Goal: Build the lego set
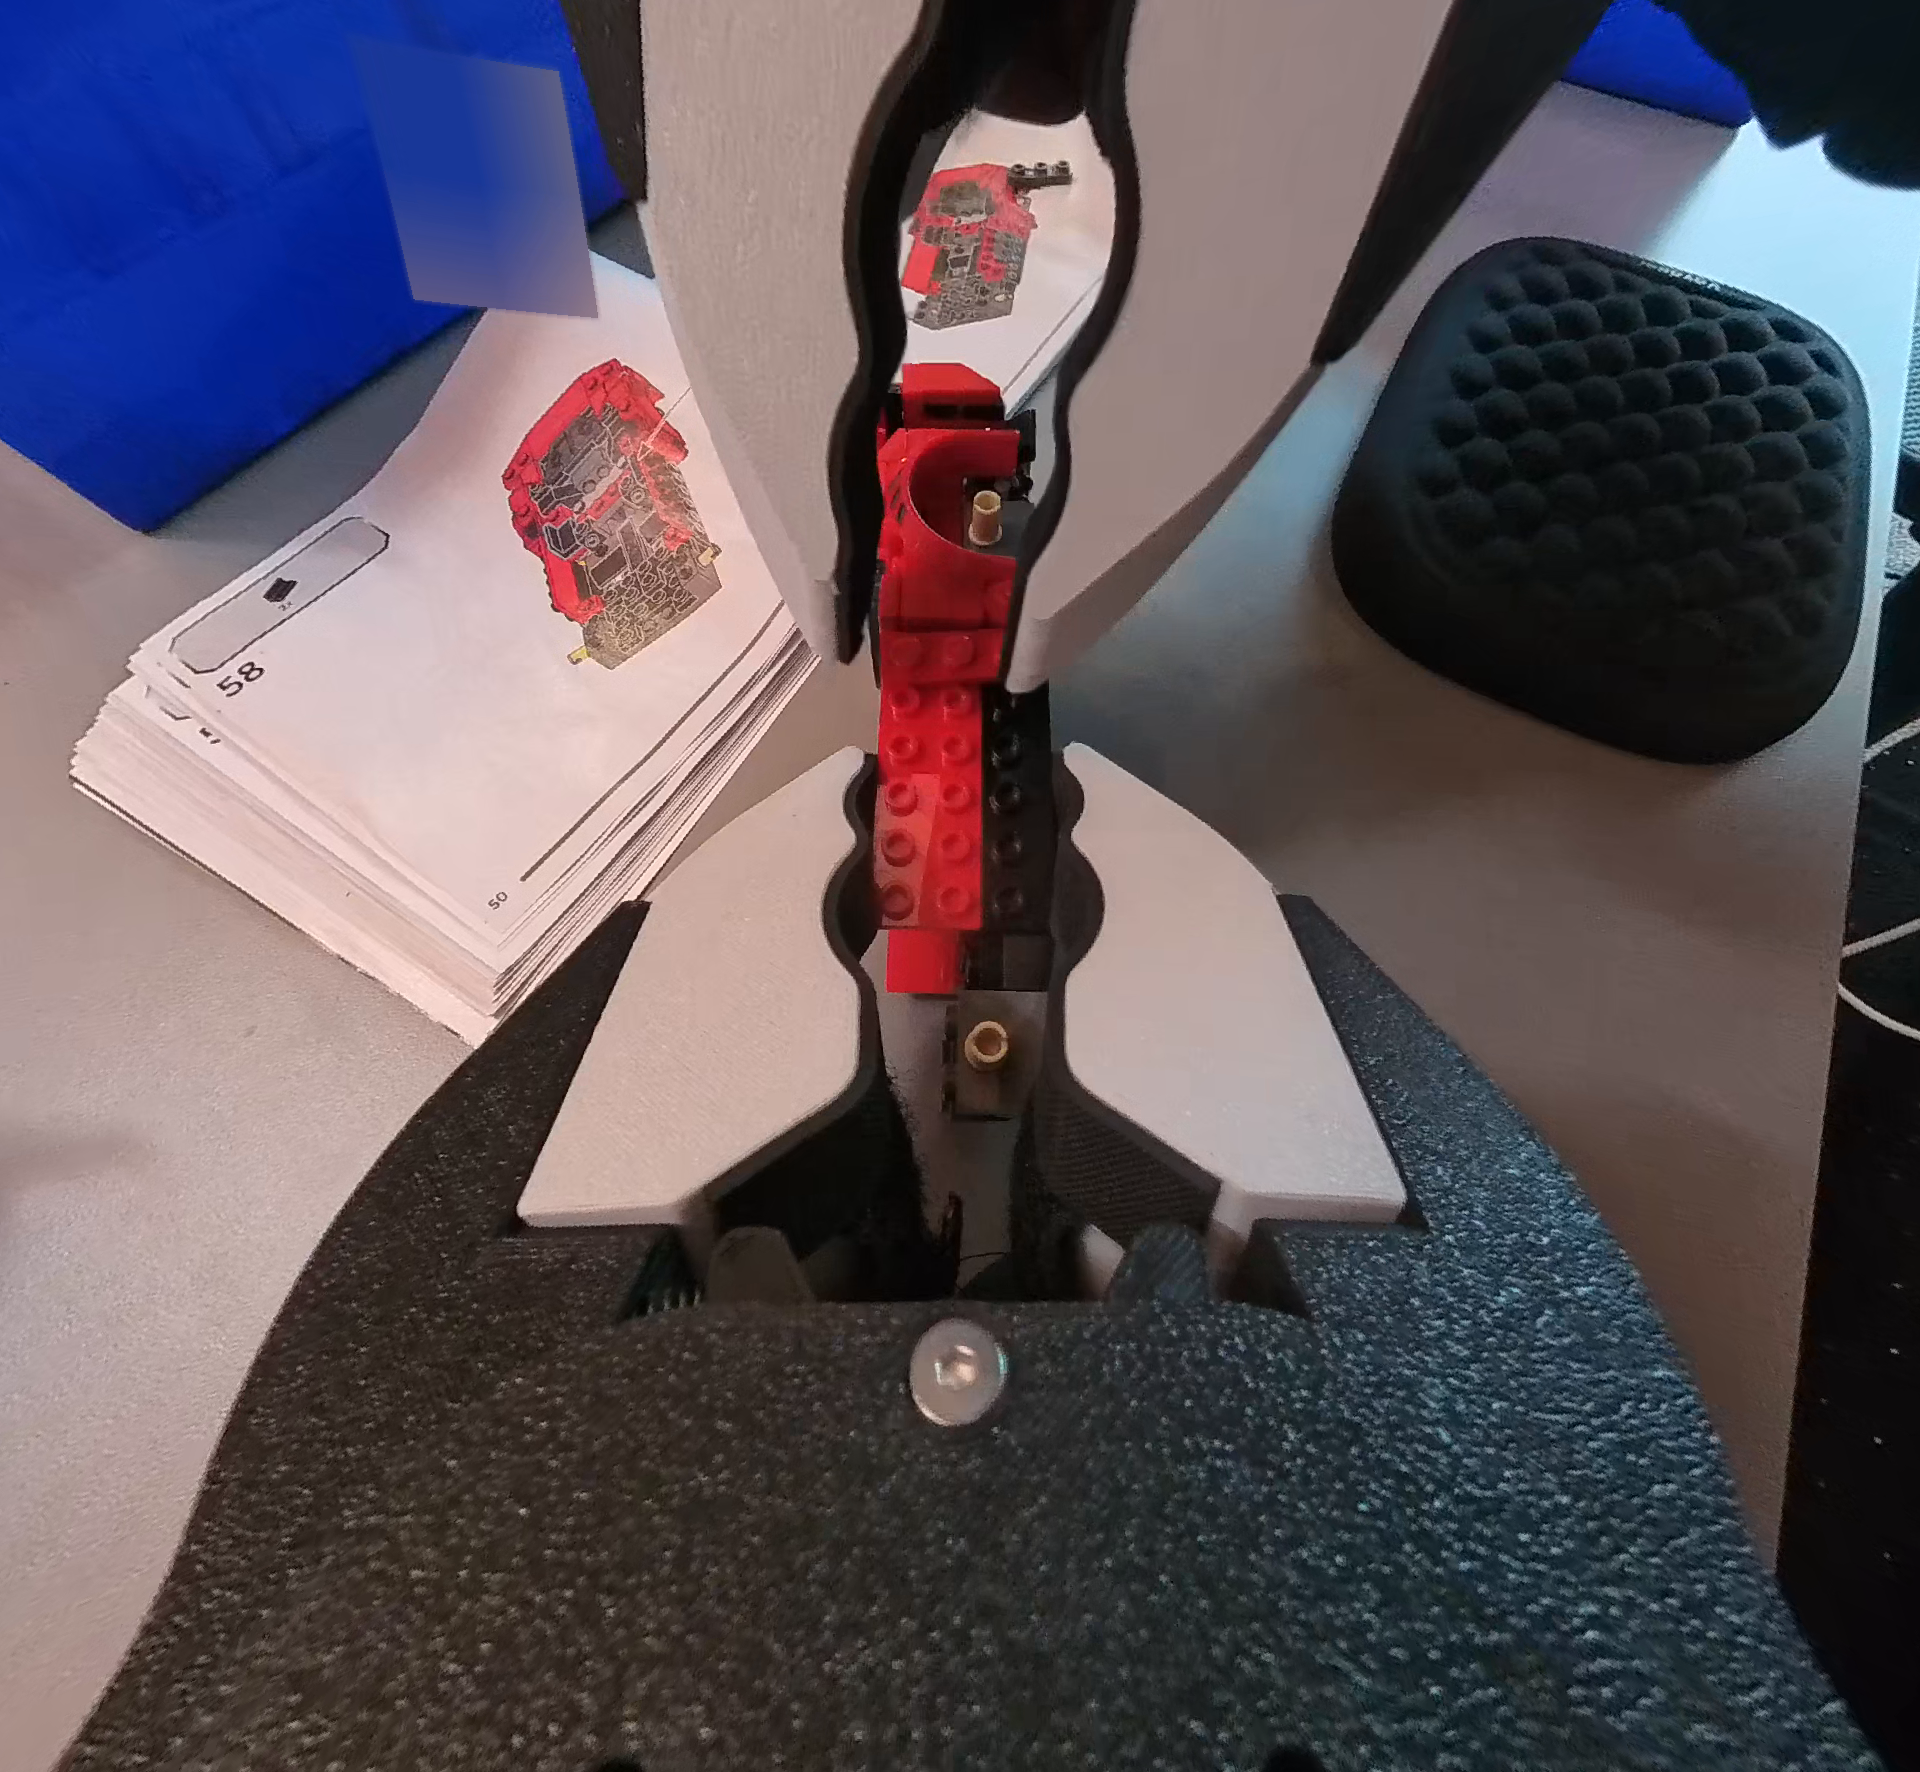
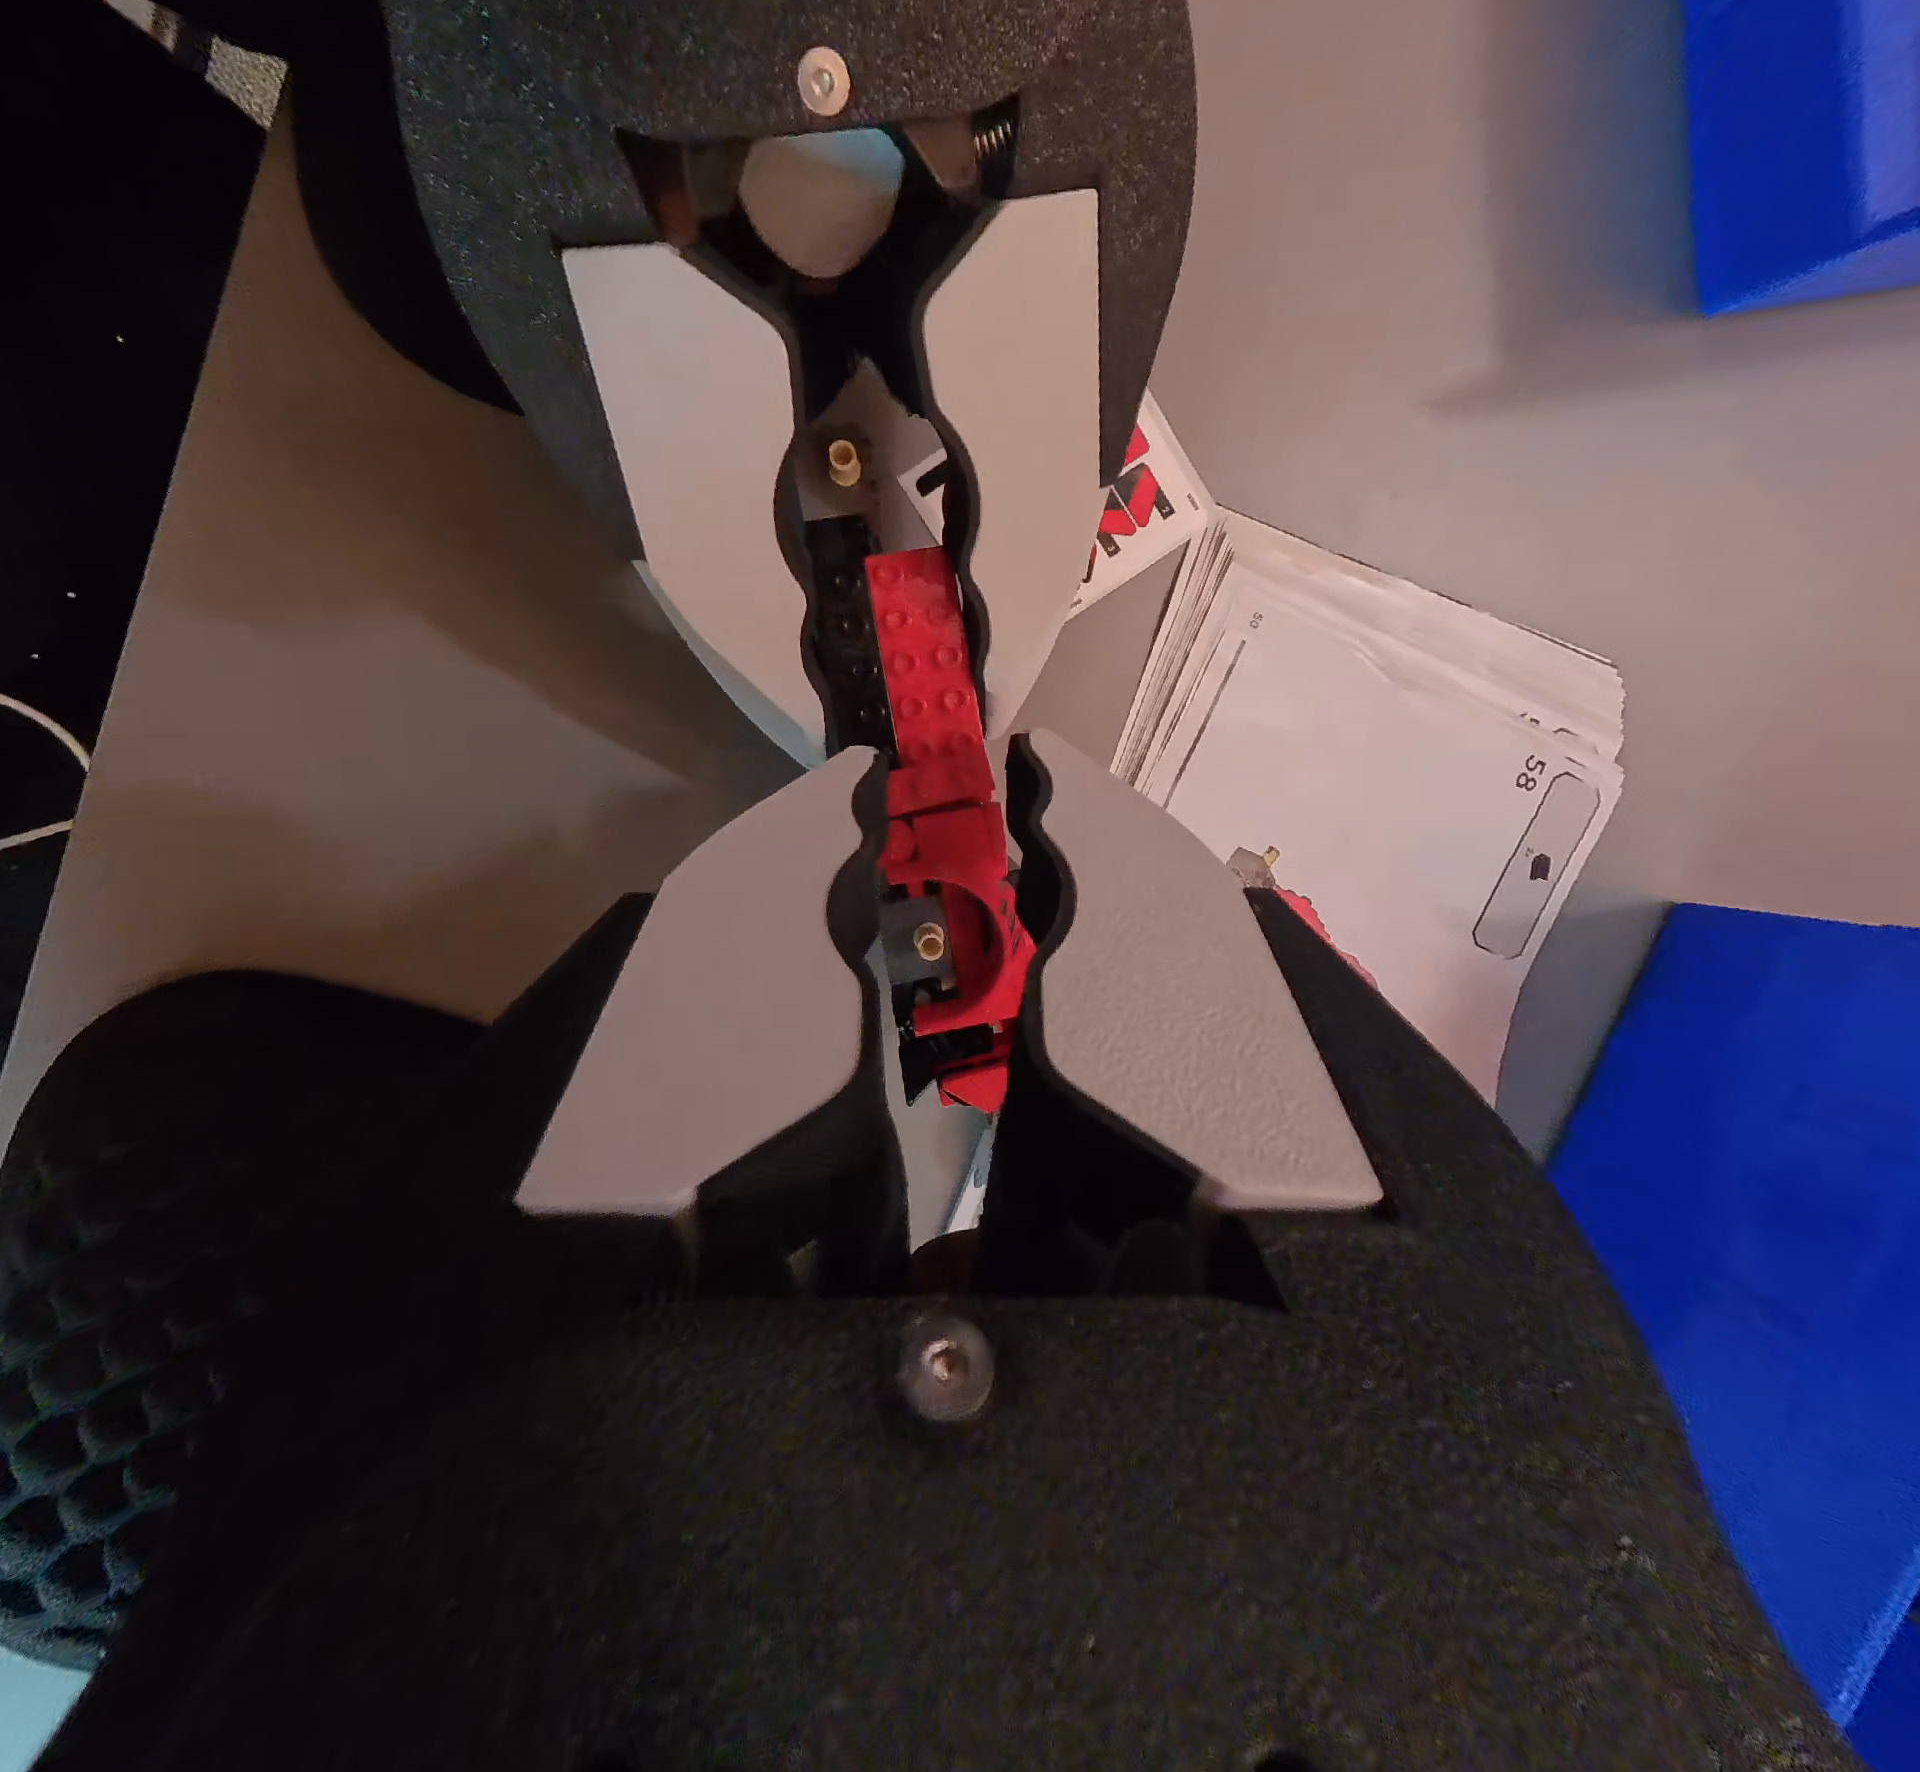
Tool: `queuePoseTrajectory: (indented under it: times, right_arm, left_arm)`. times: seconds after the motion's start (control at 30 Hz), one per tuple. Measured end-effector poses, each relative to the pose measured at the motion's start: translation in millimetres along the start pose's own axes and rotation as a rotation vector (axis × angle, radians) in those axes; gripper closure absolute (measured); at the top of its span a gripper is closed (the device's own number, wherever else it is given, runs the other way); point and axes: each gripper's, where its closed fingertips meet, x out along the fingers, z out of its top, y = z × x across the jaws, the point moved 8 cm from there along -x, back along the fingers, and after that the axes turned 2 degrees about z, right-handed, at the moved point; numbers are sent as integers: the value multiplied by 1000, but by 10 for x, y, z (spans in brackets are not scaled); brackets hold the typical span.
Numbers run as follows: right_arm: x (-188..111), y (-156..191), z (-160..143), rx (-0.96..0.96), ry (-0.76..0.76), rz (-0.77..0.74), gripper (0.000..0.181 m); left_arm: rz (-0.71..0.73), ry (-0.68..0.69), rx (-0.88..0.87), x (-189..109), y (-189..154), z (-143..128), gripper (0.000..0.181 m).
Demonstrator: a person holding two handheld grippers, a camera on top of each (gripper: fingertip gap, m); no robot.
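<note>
A long red and black lego assembly (image 1: 928, 818) with tan pins is held in the air between my two grippers, which face each other. My left gripper (image 1: 964, 777) is shut on its near end, around the red studded plates. My right gripper (image 1: 935, 657) comes in from the top and is shut on the far end with the red curved piece. In the right wrist view, my right gripper (image 2: 948, 761) clamps the curved end of the assembly (image 2: 925, 662) and my left gripper (image 2: 904, 720) clamps the studded end from above.
An open instruction booklet (image 1: 416, 735) lies on the grey table to the left, also in the right wrist view (image 2: 1351, 735). A blue bin (image 1: 208, 216) stands behind it. A black dimpled pad (image 1: 1610, 496) lies at the right. My two grippers' fingertips are within a few centimetres of each other.
</note>
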Motion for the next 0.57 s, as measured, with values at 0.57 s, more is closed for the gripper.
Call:
queuePoseTrajectory:
  times: [0.57]
  right_arm:
    - [-15,-21,-74,72,-77,20,165]
  left_arm:
    - [-2,0,-3,2,2,0,152]
